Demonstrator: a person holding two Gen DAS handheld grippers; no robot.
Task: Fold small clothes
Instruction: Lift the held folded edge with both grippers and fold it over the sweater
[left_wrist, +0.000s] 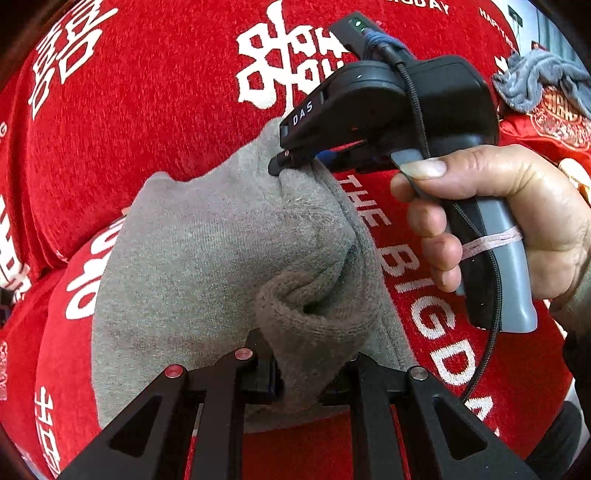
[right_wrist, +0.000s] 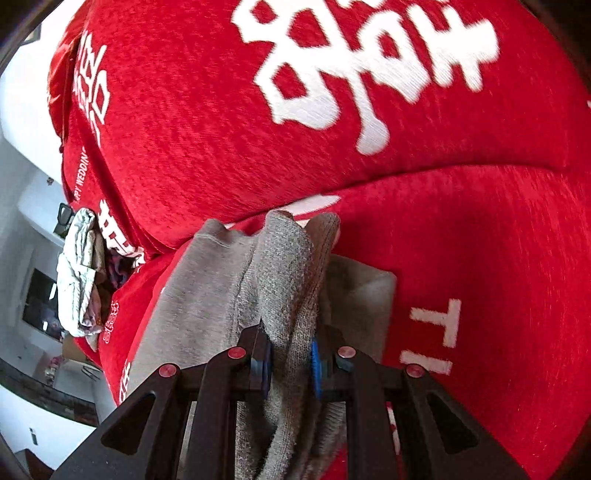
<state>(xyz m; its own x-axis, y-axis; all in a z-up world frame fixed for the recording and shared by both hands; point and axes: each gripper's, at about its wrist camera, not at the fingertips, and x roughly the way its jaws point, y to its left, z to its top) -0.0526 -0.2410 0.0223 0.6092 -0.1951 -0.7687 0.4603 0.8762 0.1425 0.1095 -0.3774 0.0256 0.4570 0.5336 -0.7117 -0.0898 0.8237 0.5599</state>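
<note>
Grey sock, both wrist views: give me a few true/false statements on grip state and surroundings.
1. The left gripper is shut on the grey sock. True.
2. The right gripper is open and clear of the sock. False: it is shut on a bunched fold of it.
3. The sock lies over a red blanket with white lettering. True.
4. The blanket is plain blue. False: it is red with white characters and English words.
5. A crumpled grey cloth sits at the blanket's far edge in the left wrist view. True.
</note>
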